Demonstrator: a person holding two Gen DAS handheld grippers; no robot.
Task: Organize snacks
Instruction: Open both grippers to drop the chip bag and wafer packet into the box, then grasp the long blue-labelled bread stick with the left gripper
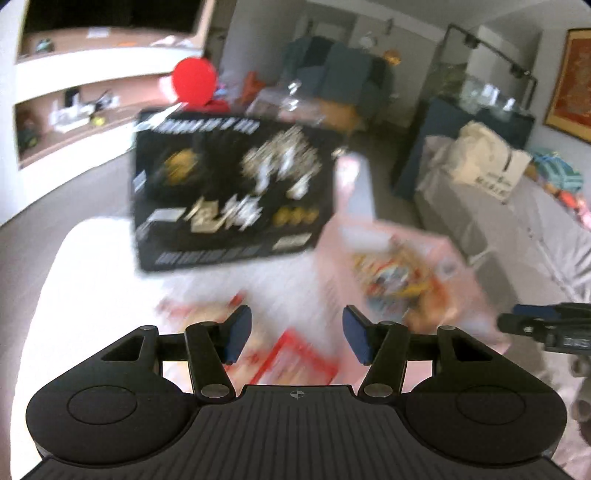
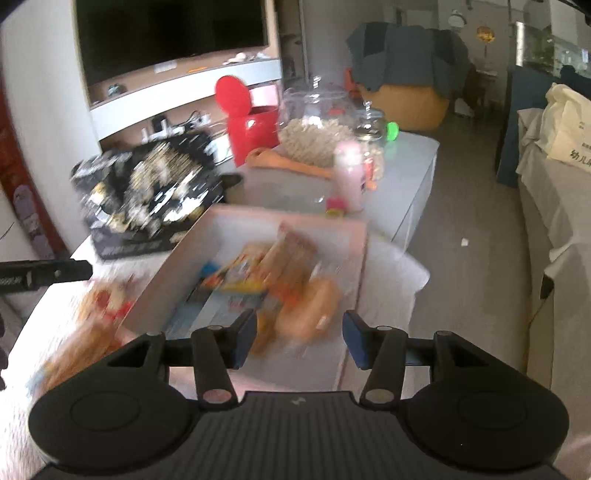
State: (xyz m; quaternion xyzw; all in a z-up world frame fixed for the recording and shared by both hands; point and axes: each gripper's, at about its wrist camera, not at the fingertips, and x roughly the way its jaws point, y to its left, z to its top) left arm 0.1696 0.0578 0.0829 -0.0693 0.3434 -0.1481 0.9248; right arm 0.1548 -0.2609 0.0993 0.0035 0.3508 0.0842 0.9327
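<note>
While jaws gape empty, snacks (image 2: 258, 280) fill pink box (image 2: 177, 258).

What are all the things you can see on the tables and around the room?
pink box: one, pink, on the white table, snack packets inside
black box: one, black with gold print, behind the pink box
red container: one, red, lid up, far table
glass jars: several, clear, far table
pink bottle: one, pink, beyond the pink box
TV: one, dark, wall
left gripper: fingers apart, empty
right gripper: fingers apart, empty
</note>
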